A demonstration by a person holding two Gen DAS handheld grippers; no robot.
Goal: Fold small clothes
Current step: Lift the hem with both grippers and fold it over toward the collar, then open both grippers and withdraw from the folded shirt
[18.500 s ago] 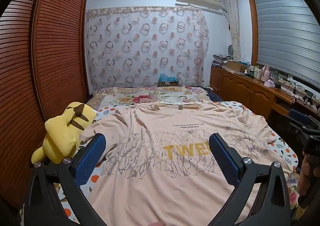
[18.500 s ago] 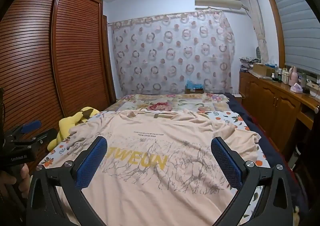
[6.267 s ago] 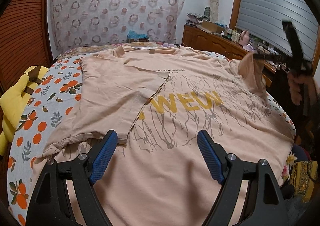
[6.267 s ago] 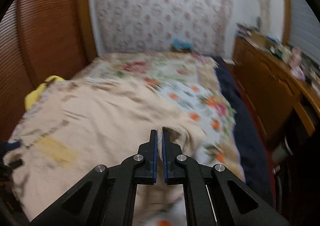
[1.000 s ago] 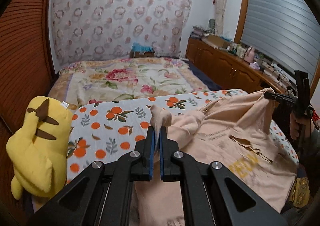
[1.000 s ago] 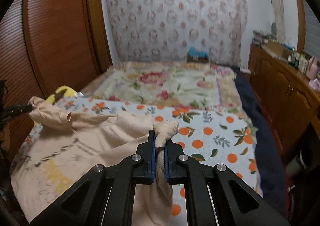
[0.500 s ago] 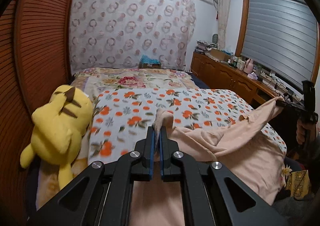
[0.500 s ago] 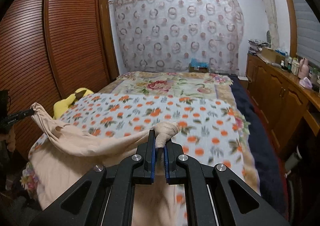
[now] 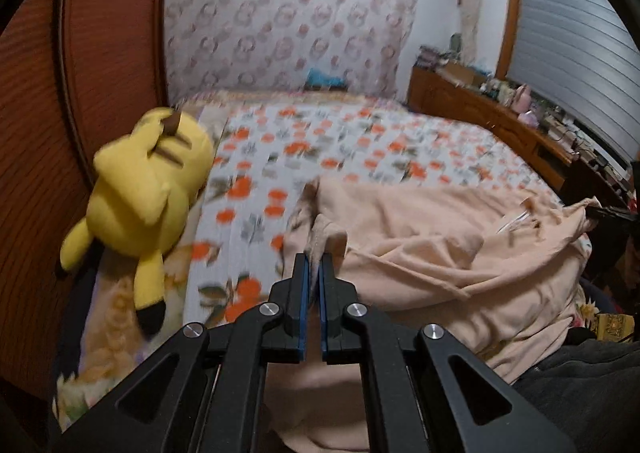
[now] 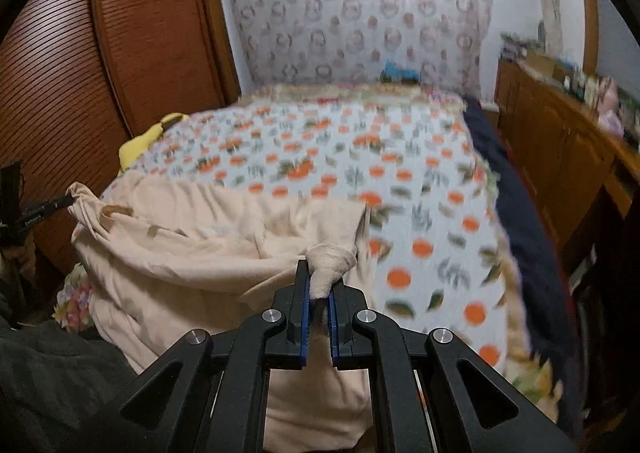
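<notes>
A peach T-shirt (image 9: pixel 440 237) lies bunched at the near end of the bed, folded over on itself. My left gripper (image 9: pixel 313 259) is shut on a bunched corner of the shirt, low over the bedspread. My right gripper (image 10: pixel 320 273) is shut on another bunched corner of the T-shirt (image 10: pixel 192 237). The shirt hangs slack between the two grippers. The right gripper shows in the left wrist view (image 9: pixel 612 213) at the right edge, and the left gripper shows in the right wrist view (image 10: pixel 44 207) at the left edge.
The bedspread (image 9: pixel 360 145) with orange fruit print covers the bed. A yellow plush toy (image 9: pixel 148 177) lies at the bed's left edge by the brown slatted wardrobe (image 9: pixel 40 113). A wooden cabinet (image 10: pixel 568 157) with small items stands on the right.
Both grippers have come down toward the near end of the bed with the shirt corners. The shirt has dropped onto the bedspread in a slack, doubled heap.
</notes>
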